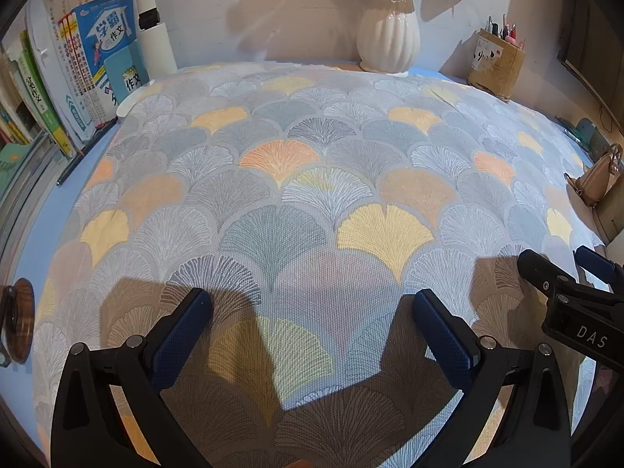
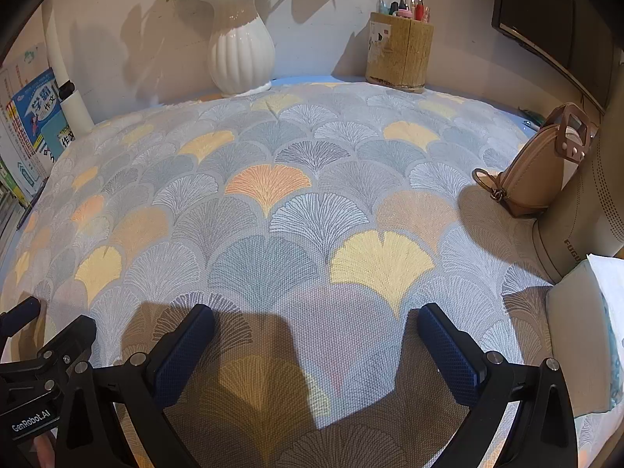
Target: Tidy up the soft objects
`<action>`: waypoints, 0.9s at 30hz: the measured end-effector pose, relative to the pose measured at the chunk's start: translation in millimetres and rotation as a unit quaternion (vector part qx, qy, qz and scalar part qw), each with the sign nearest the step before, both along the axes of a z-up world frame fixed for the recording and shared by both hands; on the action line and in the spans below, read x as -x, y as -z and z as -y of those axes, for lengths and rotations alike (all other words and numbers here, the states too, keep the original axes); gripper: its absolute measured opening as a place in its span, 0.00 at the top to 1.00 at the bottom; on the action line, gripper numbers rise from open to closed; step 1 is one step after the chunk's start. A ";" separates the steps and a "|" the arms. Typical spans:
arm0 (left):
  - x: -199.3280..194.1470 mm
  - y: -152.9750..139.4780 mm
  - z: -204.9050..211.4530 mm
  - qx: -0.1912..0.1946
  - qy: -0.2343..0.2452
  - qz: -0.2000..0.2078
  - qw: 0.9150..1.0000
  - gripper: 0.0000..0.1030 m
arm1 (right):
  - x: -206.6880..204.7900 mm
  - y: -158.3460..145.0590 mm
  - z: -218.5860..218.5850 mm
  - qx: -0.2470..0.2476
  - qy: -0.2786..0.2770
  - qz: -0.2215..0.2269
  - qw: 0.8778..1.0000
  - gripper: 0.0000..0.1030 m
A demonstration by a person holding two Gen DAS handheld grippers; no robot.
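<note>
A large soft cloth (image 1: 304, 179) with a fan-leaf pattern in grey, yellow and orange lies spread flat over the blue table; it also fills the right wrist view (image 2: 296, 202). My left gripper (image 1: 312, 312) is open and empty, hovering just above the cloth's near part. My right gripper (image 2: 316, 327) is open and empty too, side by side with the left over the same near part. The right gripper shows at the right edge of the left wrist view (image 1: 577, 296), and the left gripper at the lower left of the right wrist view (image 2: 43, 355).
A white vase (image 2: 240, 54) with flowers and a wooden pen holder (image 2: 399, 54) stand at the back wall. Books (image 1: 89, 66) and a white lamp post (image 1: 154, 27) stand at the left. A tan pouch (image 2: 542, 163) leans on a beige device (image 2: 585, 226) at the right. A wooden disc (image 1: 19, 319) lies left.
</note>
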State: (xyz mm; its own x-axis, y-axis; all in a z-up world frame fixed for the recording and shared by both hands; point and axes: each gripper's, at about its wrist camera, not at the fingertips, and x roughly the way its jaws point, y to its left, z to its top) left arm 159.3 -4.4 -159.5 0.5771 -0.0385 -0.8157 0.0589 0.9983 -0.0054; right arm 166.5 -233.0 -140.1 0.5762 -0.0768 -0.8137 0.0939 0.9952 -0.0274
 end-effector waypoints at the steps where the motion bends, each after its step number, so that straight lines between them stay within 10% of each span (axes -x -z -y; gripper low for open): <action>1: -0.1 -0.1 0.0 0.000 0.000 0.000 1.000 0.00 | 0.1 -0.1 -0.3 0.000 0.000 0.000 1.000 0.00; 27: 0.0 0.6 0.0 -0.003 0.000 0.005 1.000 0.00 | 0.1 -0.2 -0.5 0.000 0.001 0.000 1.000 0.00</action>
